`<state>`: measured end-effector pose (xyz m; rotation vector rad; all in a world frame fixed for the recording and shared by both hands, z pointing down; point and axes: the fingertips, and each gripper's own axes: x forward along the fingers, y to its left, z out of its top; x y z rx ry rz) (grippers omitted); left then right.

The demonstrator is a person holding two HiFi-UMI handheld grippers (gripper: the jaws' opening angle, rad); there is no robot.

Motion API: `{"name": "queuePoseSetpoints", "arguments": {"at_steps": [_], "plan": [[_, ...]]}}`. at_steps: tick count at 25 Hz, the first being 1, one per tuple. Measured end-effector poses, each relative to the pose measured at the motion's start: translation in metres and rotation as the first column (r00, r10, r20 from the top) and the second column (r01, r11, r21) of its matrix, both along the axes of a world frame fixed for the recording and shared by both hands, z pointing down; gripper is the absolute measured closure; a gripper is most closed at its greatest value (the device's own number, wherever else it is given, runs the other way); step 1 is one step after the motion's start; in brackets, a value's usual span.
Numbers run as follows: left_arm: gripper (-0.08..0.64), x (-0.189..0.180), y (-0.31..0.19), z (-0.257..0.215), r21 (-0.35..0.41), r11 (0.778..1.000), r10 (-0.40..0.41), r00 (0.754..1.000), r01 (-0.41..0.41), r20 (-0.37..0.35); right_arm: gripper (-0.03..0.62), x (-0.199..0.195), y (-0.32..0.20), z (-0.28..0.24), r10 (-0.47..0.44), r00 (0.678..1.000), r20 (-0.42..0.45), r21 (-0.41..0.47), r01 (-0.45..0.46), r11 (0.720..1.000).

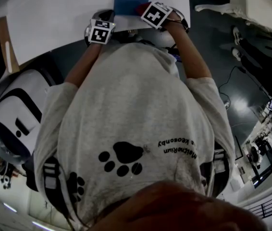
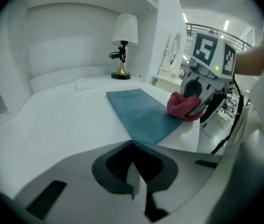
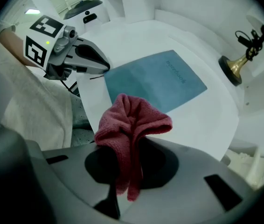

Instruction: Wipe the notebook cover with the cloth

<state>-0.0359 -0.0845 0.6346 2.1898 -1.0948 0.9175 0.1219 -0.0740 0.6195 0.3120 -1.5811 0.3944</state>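
**Red cloth clamped in right tool at the notebook's edge**

Red and bunched, the cloth hung from the right tool, whose jaws were clamped on its folds with a loose end trailing down between them. In the left gripper view the cloth sat at about 3 o'clock, against the right-hand edge of the blue notebook. Whether it pressed on the cover or hung just over it could not be told.

The notebook lay flat and closed on the white worktop. In the head view it showed at 12 o'clock, beyond the person's grey shirt, with one tool at each of its near corners.

The left tool had its jaws together with nothing between them. In the right gripper view it stood at about 10 o'clock, its tips just beside the notebook's left corner, over bare worktop.

A small lamp with a white shade and a brass foot stood at the far side of the worktop, at 12 o'clock in the left gripper view and well apart from the notebook.
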Motion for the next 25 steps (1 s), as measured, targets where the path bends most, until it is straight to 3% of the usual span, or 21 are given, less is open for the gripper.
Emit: {"name": "queuePoseSetpoints", "arguments": {"at_steps": [7, 11, 14, 18, 22, 25], "plan": [[0.549, -0.005, 0.000, -0.002, 0.007, 1.000, -0.022, 0.999, 0.023, -0.031, 0.522, 0.028, 0.010, -0.003, 0.156, 0.987, 0.033, 0.028, -0.157, 0.987], [0.549, -0.014, -0.002, -0.005, 0.004, 0.996, -0.094, 0.991, 0.095, -0.098, 0.522, 0.022, 0.001, -0.018, 0.320, 0.928, 0.190, 0.092, -0.342, 0.935], [0.549, -0.017, -0.007, -0.021, 0.025, 0.990, -0.132, 0.982, 0.136, -0.134, 0.522, 0.018, -0.015, -0.037, 0.391, 0.866, 0.312, 0.171, -0.456, 0.873], [0.549, -0.012, -0.025, -0.054, 0.086, 0.979, -0.169, 0.968, 0.187, -0.183, 0.522, 0.020, -0.038, -0.065, 0.413, 0.798, 0.439, 0.294, -0.562, 0.774], [0.549, -0.010, -0.045, -0.098, 0.190, 0.958, -0.173, 0.961, 0.216, -0.218, 0.522, 0.013, -0.062, -0.110, 0.378, 0.722, 0.579, 0.389, -0.653, 0.650], [0.549, -0.005, -0.059, -0.137, 0.291, 0.930, -0.157, 0.959, 0.223, -0.235, 0.522, 0.010, -0.078, -0.150, 0.312, 0.685, 0.658, 0.467, -0.696, 0.545]]}}
